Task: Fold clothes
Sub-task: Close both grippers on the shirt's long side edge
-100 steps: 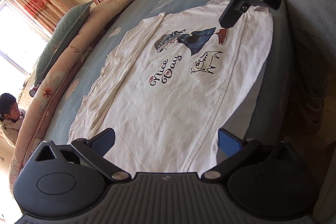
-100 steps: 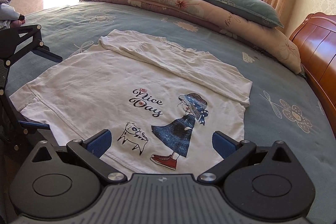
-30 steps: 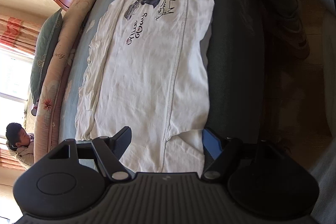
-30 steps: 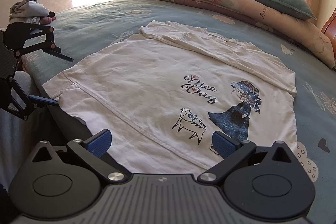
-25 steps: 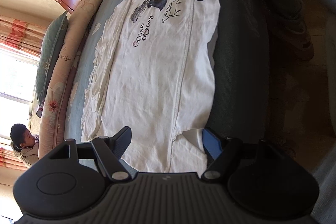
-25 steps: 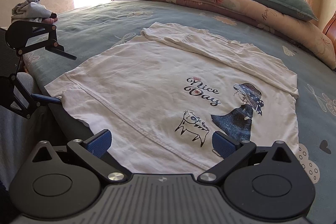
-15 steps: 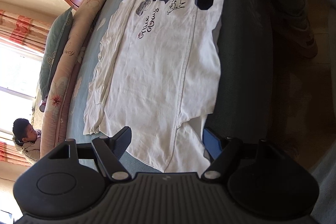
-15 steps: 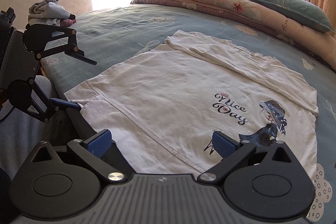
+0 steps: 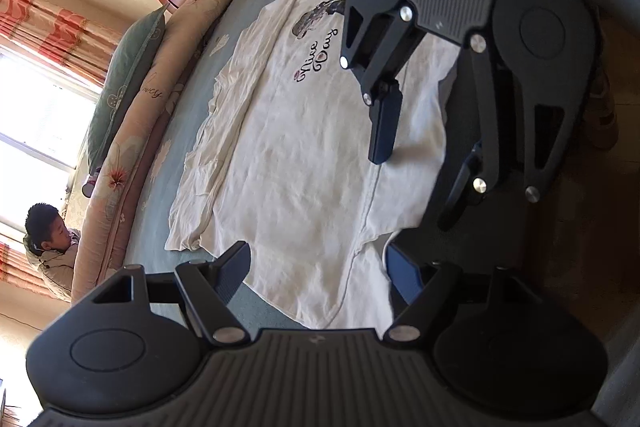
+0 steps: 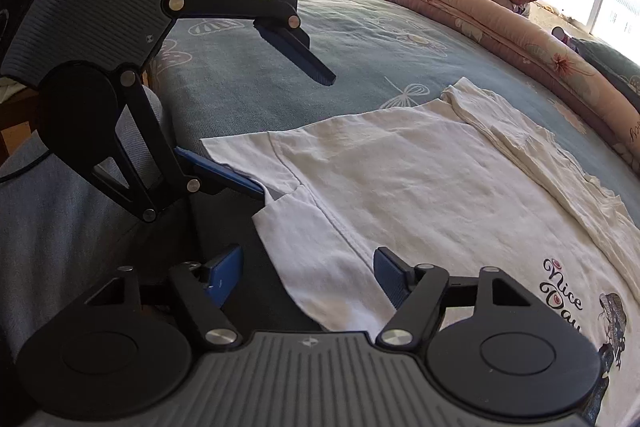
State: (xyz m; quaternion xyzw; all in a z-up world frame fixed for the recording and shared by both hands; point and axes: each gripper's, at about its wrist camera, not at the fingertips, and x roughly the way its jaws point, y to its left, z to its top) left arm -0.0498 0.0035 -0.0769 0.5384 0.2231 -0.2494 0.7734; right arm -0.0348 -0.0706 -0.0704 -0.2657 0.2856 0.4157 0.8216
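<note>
White T-shirt [image 10: 420, 179], one, on bed [image 10: 360, 39]; left gripper [image 9: 316, 267], right gripper [image 10: 308, 275] both wide.

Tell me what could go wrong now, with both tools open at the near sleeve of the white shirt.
1. The left tool has one finger at the sleeve edge of the white printed T-shirt; closing may catch one layer only, perhaps also the blue-grey bed sheet.
2. The sleeve hangs over the bed edge, so a weak grip could let it slip down.
3. The right tool is close by; the tools could collide.
</note>
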